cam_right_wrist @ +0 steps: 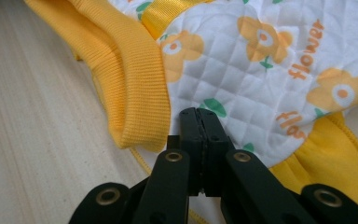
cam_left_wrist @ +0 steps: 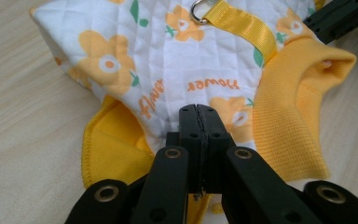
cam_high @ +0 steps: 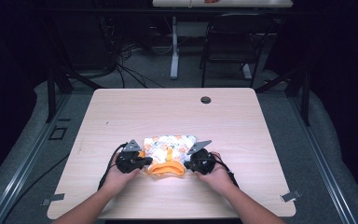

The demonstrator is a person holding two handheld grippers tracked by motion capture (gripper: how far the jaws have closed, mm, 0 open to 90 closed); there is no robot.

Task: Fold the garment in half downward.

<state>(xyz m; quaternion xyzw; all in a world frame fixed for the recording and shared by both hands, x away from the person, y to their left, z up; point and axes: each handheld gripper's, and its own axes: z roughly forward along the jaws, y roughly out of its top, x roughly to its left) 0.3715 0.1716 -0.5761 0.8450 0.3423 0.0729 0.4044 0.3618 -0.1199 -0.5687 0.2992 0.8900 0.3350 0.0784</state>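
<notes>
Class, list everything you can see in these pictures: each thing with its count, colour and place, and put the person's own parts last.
Pet garment: one, quilted white with orange flowers and yellow ribbed trim, near middle of the table.
Yellow strap: one, with a metal ring, on the garment's back.
Table: one, light wood, centre of the high view.
Grommet: one, dark, far part of the table.
Chair: one, black, behind the table.
Left gripper: one, black, jaws shut on the garment's edge.
Right gripper: one, black, likewise shut on it.
Hands: two, left hand and right hand, holding the grippers.
</notes>
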